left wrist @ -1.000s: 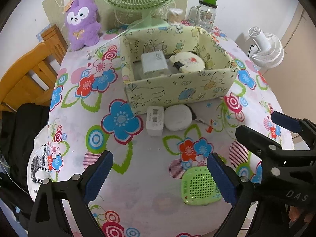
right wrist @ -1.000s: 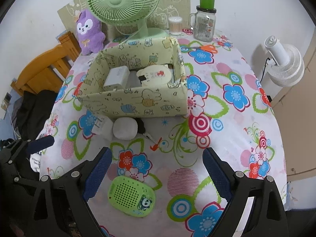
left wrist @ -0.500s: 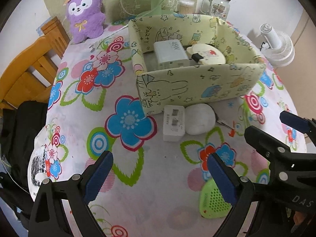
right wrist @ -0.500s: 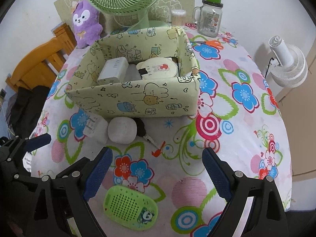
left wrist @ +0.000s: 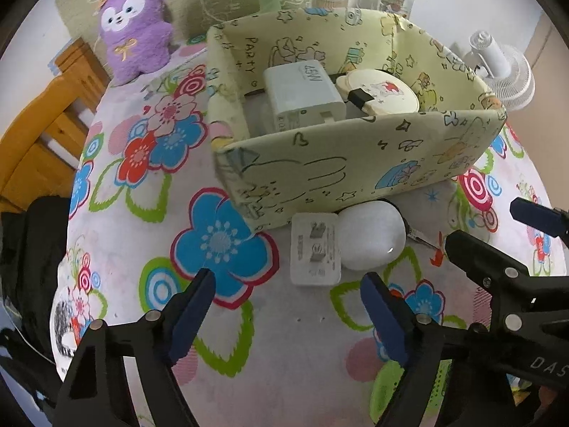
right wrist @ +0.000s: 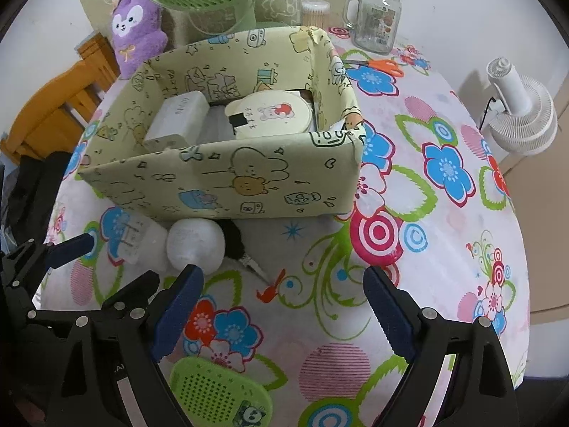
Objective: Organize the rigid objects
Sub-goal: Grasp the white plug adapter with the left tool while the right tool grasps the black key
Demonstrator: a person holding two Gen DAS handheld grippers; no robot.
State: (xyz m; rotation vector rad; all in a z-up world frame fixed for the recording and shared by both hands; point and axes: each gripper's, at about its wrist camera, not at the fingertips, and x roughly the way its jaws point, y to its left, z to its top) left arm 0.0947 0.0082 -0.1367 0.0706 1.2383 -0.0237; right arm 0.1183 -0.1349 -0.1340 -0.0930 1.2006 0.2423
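Left claw spread wide, empty, low over the counter, aimed at the white plug adapter lying prongs-up just in front of the storage box. Right claw also spread wide and empty, in front of the box, nearer its right half.

Landmark = box, pale yellow cartoon print, open top. Inside: white 45W charger at the left, round cream case to its right. Outside, touching or nearly touching the box's front wall: adapter, then white egg-shaped object hard against the adapter's right side, then a black-handled key-like item to the right of that, partly hidden. Green perforated panda gadget lies further out from the box front, close under the claws.

Judgement: likely step is the approach to grab the adapter and drop it in the box; several loose items still out.

Risks:
- Adapter and egg touching, so the right finger could wedge between them or shove the egg and roll it away.
- Adapter sits tight to the box wall; pushing forward may slide the box.
- Smooth flat adapter may slip out of the pinch.
- The two claws sit close together, so collision possible.
- Floral cloth may bunch under dragging.
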